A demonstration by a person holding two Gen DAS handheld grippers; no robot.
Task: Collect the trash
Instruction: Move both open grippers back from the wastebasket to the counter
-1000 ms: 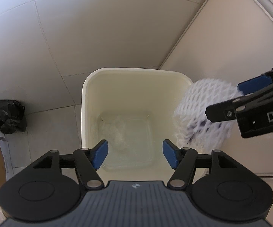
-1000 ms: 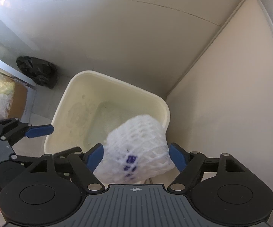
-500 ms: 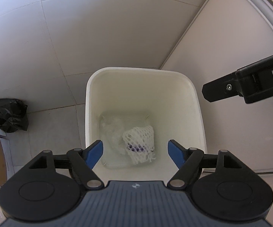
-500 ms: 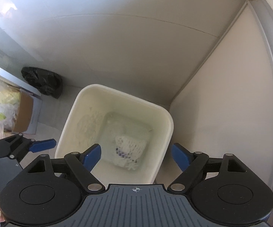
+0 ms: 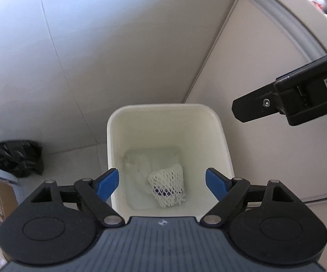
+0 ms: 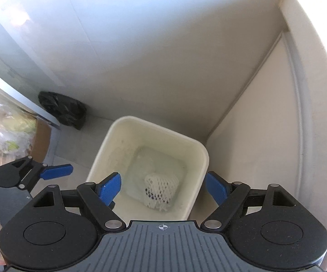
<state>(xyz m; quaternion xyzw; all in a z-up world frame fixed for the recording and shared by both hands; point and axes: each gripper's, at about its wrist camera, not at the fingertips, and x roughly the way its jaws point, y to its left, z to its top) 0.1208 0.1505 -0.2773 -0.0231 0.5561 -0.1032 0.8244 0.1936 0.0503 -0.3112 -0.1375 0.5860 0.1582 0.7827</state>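
Foam net [image 5: 167, 187] lies at bin [image 5: 163, 110] bottom, lower centre of frame. Left gripper [image 5: 162, 182], jaws just widened, and right gripper [image 6: 163, 187] both spread, empty. We lift clear of rim before seeking more trash.

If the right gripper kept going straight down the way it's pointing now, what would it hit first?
Probably the white foam fruit net lying at the bottom of the white bin. The right gripper is open and empty, and nothing shows between it and the net, though depth is hard to judge.
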